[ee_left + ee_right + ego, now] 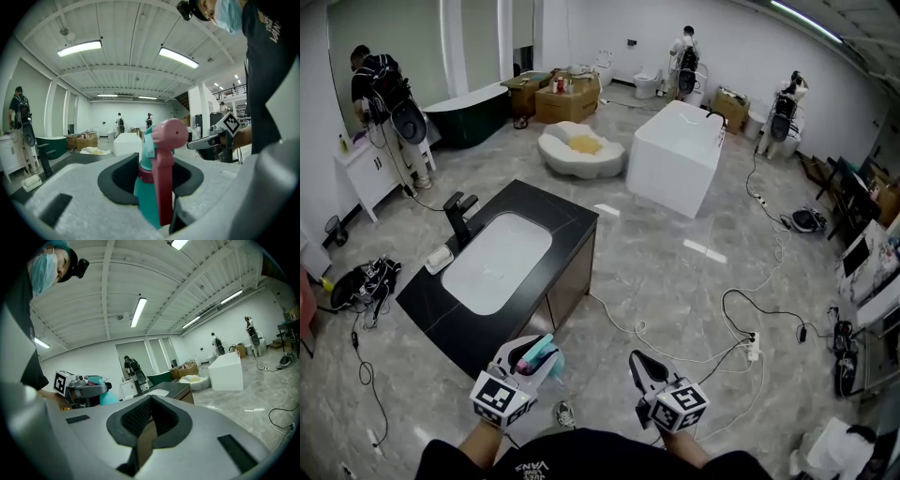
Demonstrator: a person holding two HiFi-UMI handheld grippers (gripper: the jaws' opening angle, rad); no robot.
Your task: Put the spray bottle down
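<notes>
A teal spray bottle [540,352] with a pink trigger head stands upright between the jaws of my left gripper [532,364], which is shut on it. In the left gripper view the spray bottle [157,183] fills the centre, with the dark pads [117,180] on either side of it. My right gripper [641,367] hovers beside it to the right, shut with nothing in it; its pads [136,420] meet at the tip. Both grippers hang low at the near end of a black vanity counter [572,220] with a white sink [497,262].
A black faucet [459,217] stands at the sink's far left. Beyond are a white bathtub [675,155], a round white tub [579,150], a dark green tub [469,114] and cardboard boxes [567,98]. Cables and a power strip [753,350] lie on the floor at right. Several people work along the walls.
</notes>
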